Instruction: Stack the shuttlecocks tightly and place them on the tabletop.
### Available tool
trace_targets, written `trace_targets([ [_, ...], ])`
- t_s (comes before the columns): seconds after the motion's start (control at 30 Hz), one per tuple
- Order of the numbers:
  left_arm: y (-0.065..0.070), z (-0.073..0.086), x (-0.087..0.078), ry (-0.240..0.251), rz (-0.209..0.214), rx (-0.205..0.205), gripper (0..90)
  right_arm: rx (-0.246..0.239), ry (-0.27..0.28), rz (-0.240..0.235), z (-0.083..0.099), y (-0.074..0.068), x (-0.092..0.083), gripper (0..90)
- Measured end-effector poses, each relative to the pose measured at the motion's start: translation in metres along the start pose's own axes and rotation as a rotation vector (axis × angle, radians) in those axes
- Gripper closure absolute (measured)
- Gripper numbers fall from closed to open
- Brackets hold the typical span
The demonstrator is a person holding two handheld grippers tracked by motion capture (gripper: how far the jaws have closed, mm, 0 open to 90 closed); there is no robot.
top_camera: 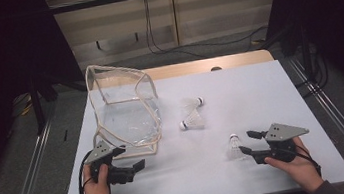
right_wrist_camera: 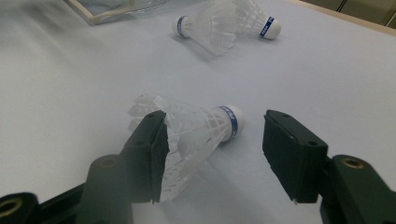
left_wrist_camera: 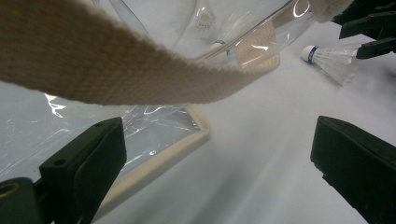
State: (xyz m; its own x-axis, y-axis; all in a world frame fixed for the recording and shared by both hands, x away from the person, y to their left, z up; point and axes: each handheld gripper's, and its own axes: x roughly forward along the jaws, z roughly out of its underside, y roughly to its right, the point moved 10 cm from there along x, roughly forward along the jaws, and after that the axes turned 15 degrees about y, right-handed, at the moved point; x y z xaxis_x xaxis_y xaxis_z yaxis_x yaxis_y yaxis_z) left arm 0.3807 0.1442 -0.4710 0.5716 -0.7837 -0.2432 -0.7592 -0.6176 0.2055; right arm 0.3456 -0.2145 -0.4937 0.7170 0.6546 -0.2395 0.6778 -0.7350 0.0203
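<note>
A white shuttlecock [top_camera: 235, 145] [right_wrist_camera: 196, 130] with a blue band lies on the table between the jaws of my right gripper [top_camera: 246, 142] [right_wrist_camera: 212, 149]. One pad touches its feathers; the other stands clear of the cork, so this gripper is open. My left gripper [top_camera: 131, 157] [left_wrist_camera: 217, 154] is open at the near corner of a clear plastic bag [top_camera: 123, 108] with beige trim. The bag's woven strap [left_wrist_camera: 116, 70] crosses just above its jaws, with nothing gripped. In the left gripper view, the shuttlecock [left_wrist_camera: 329, 58] lies far off beside the right gripper's fingertips [left_wrist_camera: 369, 28].
Two more shuttlecocks [top_camera: 192, 103] [top_camera: 192, 121] lie mid-table, right of the bag; the right gripper view has them ahead [right_wrist_camera: 205, 28] [right_wrist_camera: 261, 21]. The white table [top_camera: 259, 85] ends in a wooden strip at the back, with metal rails on the floor at both sides.
</note>
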Motion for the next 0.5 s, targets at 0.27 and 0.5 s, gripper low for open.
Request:
trace_targets([
  [0.27, 0.0004, 0.0, 0.0007, -0.004, 0.002, 0.005, 3.7, -0.01, -0.002, 0.007, -0.0054, 0.0036, 0.0003, 57.8],
  [0.5, 0.0011, 0.0, 0.0014, -0.006, 0.004, 0.007, 3.7, 0.017, -0.02, 0.018, -0.0073, 0.0082, 0.0014, 72.8],
])
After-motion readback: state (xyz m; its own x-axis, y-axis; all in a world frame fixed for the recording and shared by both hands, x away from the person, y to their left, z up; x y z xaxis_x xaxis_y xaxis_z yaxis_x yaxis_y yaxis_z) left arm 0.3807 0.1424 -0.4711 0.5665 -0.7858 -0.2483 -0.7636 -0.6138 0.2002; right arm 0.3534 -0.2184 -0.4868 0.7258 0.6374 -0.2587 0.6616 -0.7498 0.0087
